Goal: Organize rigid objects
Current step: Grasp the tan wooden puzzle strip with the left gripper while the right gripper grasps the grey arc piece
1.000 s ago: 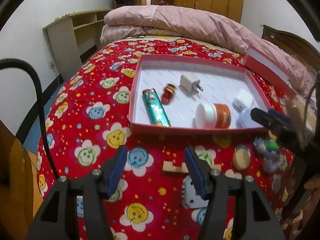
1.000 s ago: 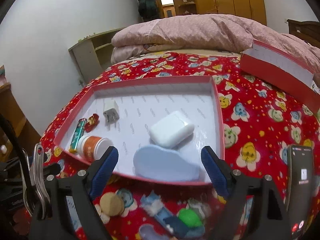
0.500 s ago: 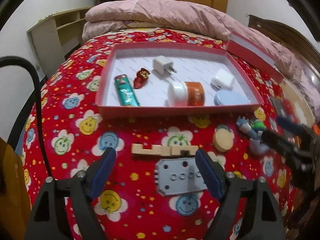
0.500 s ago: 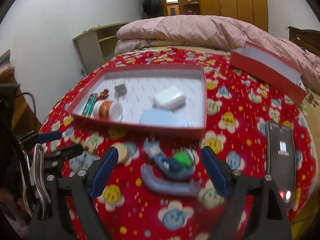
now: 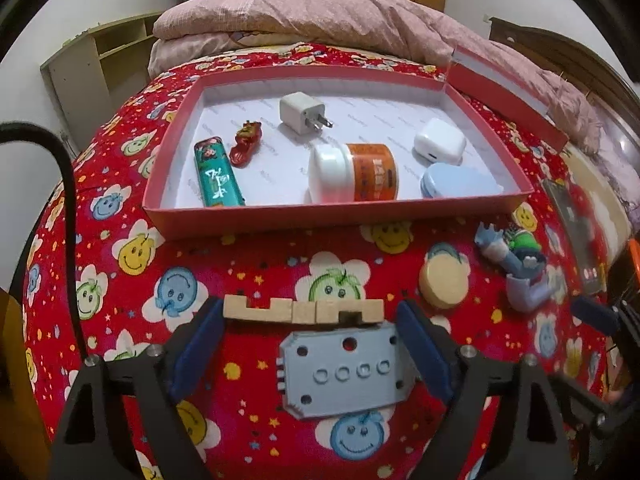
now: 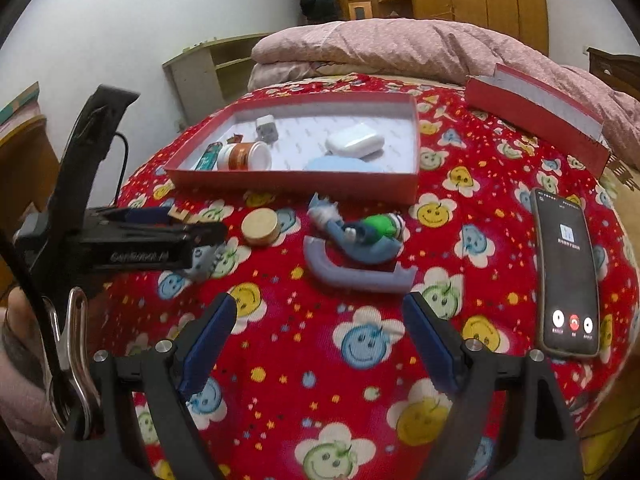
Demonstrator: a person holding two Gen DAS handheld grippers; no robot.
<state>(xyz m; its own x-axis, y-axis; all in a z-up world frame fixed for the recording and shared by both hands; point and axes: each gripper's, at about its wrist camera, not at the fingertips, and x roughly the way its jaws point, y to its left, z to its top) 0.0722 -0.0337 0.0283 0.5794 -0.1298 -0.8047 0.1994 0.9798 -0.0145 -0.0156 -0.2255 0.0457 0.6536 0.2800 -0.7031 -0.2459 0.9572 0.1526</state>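
Note:
My left gripper (image 5: pixel 312 346) hangs low over the red smiley bedspread, its jaws opening. A grey-blue plate with holes (image 5: pixel 344 368) lies between its fingers, with no clear squeeze from the pads. A notched wooden block (image 5: pixel 302 312) lies just beyond the plate. My right gripper (image 6: pixel 320 340) stands open over bare bedspread with nothing between its fingers. Ahead of it lie a grey curved piece (image 6: pixel 352 274), a blue and green toy figure (image 6: pixel 356 228) and a wooden disc (image 6: pixel 261 226). The red tray (image 5: pixel 320 216) holds a charger (image 5: pixel 300 114), an orange jar (image 5: pixel 356 174) and several other items.
A phone (image 6: pixel 568 276) with a lit screen lies to the right of my right gripper. The tray's red lid (image 6: pixel 536 120) rests at the back right against a pink quilt (image 6: pixel 400 44). The bed edge falls away on the left, towards a shelf unit (image 5: pixel 92 68).
My left gripper has opened wider and drawn back and down, so the grey plate now lies between its fingers. My right gripper has pulled back from the tray to the toy figure.

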